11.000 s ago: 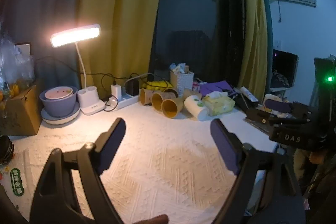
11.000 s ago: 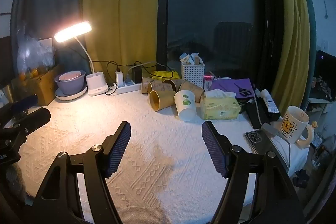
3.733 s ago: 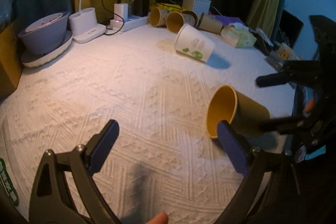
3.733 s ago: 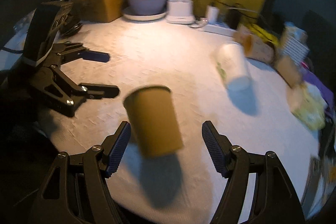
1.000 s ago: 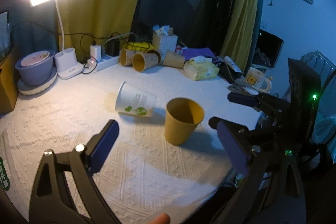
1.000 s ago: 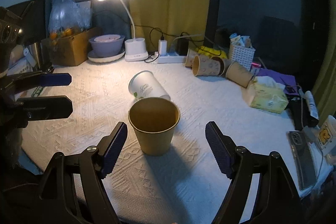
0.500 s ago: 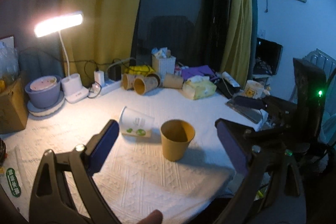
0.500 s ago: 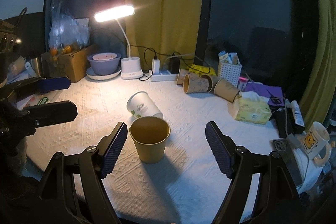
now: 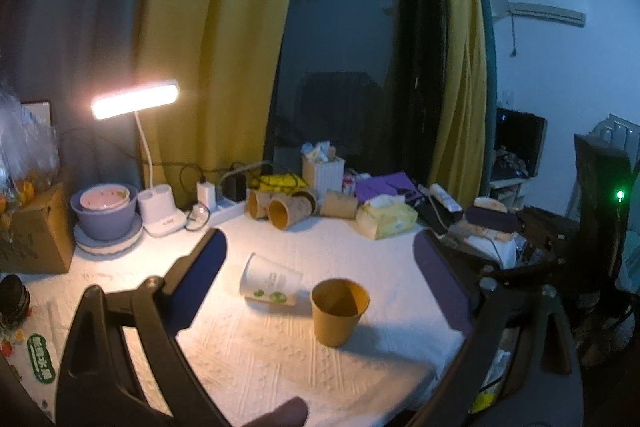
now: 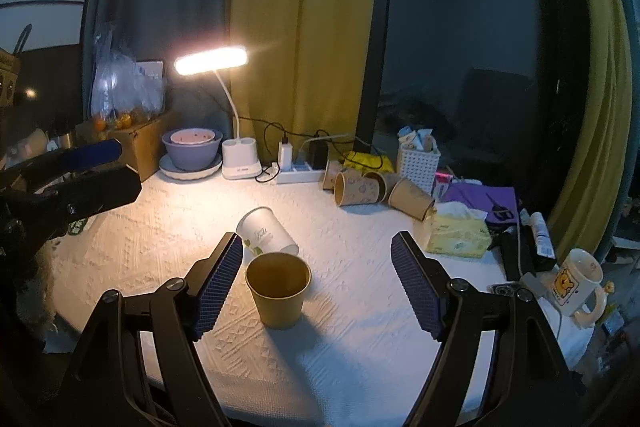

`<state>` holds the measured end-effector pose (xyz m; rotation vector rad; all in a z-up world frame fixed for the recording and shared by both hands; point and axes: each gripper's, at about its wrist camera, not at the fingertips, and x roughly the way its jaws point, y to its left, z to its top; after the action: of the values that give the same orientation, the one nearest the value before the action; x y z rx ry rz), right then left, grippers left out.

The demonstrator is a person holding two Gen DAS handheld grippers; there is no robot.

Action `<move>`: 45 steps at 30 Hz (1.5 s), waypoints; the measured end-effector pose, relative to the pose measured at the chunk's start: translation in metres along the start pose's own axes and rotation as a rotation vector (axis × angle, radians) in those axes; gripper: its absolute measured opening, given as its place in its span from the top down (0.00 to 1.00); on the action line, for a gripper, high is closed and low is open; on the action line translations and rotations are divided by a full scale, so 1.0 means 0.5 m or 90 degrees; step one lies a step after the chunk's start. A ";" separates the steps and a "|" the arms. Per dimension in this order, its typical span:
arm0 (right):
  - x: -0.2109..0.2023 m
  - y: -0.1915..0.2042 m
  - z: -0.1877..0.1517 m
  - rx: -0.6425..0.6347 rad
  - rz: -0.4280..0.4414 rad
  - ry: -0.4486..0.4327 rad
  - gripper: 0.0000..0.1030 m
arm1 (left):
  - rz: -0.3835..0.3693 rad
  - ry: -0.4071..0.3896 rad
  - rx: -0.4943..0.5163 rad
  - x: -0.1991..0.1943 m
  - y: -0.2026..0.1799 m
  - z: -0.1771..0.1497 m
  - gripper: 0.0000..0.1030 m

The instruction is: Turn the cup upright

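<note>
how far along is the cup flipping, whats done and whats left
Done: the brown cup stands upright on the white cloth, mouth up, free of both grippers.

In hand: nothing. The right gripper and the left gripper are both open and empty.

Left: the white cup lies on its side just behind the brown one, and the other brown cups lie tipped near the power strip.

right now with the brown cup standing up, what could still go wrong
The white paper cup with green print lies on its side right behind the upright brown paper cup; reaching for it could tip the brown one. The lying cup may also roll away on the white textured cloth.
</note>
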<state>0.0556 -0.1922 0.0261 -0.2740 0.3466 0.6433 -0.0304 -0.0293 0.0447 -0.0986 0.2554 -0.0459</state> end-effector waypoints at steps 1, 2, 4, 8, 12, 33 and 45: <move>-0.004 0.001 0.004 -0.001 -0.001 -0.003 0.23 | 0.001 -0.004 0.002 -0.002 -0.003 0.001 0.07; -0.008 0.001 0.005 -0.001 -0.002 -0.007 0.23 | 0.001 -0.010 0.005 -0.004 -0.005 0.004 0.07; -0.017 0.002 0.010 -0.001 -0.004 -0.014 0.23 | 0.000 -0.017 0.008 -0.008 -0.008 0.008 0.07; -0.029 0.003 0.018 0.000 -0.008 -0.023 0.23 | 0.006 -0.034 0.011 -0.020 -0.010 0.015 0.07; -0.041 0.000 0.028 0.007 -0.015 -0.031 0.23 | 0.018 -0.053 0.014 -0.034 -0.015 0.021 0.07; -0.073 -0.023 0.049 0.048 -0.056 -0.059 0.23 | 0.085 -0.051 -0.036 -0.032 0.026 0.022 0.07; -0.054 -0.019 0.045 0.046 -0.046 -0.042 0.23 | 0.083 -0.048 -0.036 -0.029 0.027 0.013 0.07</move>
<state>0.0465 -0.2061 0.0587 -0.1951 0.2954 0.5657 -0.0422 -0.0146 0.0533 -0.1392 0.1872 0.0939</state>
